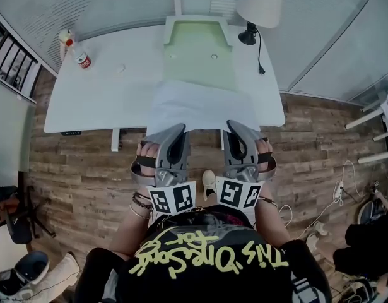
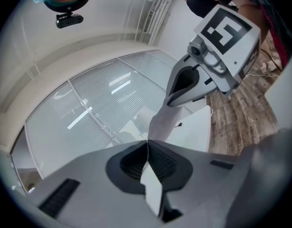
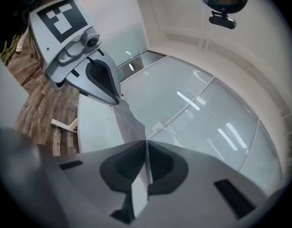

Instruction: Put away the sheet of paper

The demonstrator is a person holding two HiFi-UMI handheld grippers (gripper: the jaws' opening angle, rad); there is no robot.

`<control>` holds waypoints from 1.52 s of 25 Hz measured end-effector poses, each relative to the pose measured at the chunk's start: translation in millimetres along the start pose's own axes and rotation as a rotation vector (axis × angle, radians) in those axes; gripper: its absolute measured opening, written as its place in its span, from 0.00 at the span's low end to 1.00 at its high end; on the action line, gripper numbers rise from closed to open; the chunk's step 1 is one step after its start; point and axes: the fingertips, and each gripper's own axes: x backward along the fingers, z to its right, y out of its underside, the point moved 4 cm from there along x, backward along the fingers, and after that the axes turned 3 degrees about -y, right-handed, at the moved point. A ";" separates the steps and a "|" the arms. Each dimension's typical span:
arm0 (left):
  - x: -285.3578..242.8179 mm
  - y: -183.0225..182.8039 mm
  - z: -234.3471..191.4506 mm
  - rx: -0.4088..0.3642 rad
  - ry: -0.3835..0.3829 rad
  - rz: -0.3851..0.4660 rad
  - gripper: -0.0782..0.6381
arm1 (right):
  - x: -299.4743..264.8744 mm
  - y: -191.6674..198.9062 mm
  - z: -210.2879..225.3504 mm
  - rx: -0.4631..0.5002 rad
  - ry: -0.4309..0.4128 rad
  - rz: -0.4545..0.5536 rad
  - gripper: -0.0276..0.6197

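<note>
**Sheet pinched at both near corners, far end on the worktop**

Nearest the person, the left gripper (image 1: 180,130) and the right gripper (image 1: 234,125) point level and side by side at the front edge of the worktop (image 1: 99,96). Each is fully closed on the sheet of paper (image 1: 200,106). In each gripper view a sliver of white paper sits clamped between the two meeting jaws, and the sheet's near edge runs across to the other gripper. Holding one corner in each gripper most likely keeps this limp sheet spread flat, so it does not sag or fold as it is carried.

Beyond the jaws the sheet lies out over the front of the worktop. Its far edge reaches the near end of a pale green tray (image 1: 200,49) that sits in line with it. That line-up suggests the tray is where the paper belongs, so the sheet would have to travel away from the person, kept level.

Further back a lamp (image 1: 257,11) stands just to the right of the tray. A small bottle (image 1: 82,58) stands well off at the far left corner. Neither lies in the sheet's way.
</note>
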 end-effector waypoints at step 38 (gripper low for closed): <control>-106.9 6.2 -0.8 0.030 -0.045 -0.125 0.12 | -95.2 58.5 38.9 -0.005 -0.128 0.106 0.05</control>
